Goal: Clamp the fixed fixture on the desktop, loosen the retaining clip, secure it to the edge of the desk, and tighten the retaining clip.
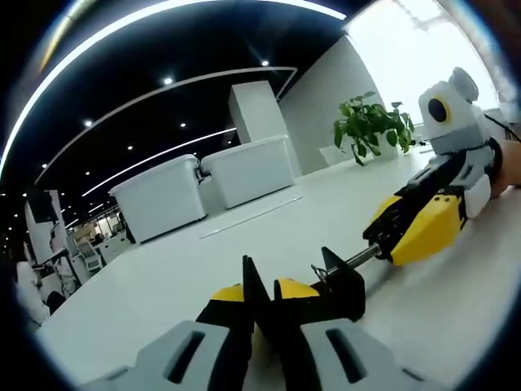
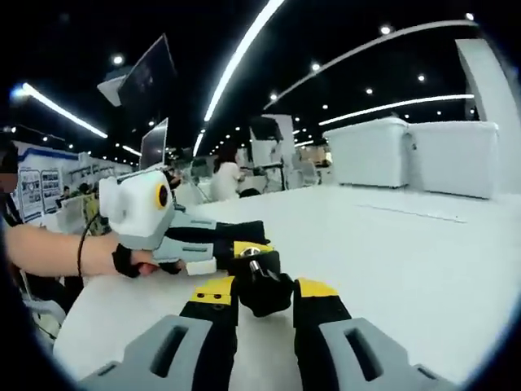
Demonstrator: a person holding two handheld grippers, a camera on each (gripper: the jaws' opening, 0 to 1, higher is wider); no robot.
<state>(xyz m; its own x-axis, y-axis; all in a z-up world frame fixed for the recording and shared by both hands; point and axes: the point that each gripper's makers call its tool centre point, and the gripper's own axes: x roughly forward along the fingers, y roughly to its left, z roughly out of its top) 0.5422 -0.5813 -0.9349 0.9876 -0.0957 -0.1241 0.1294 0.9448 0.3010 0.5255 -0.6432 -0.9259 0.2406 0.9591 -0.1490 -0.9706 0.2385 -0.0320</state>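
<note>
Small black metal clamp (image 1: 338,285) on white tabletop (image 1: 244,244), left tool (image 1: 259,303) shut on body. Right tool (image 2: 264,295) squeezes black screw knob (image 2: 262,289). Hold body steady, turn knob slowly.

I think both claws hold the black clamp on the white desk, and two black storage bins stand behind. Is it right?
Not quite: the two storage bins are white, as the left gripper view shows. Both claws, left and right, do hold the black clamp on the white desk.
</note>
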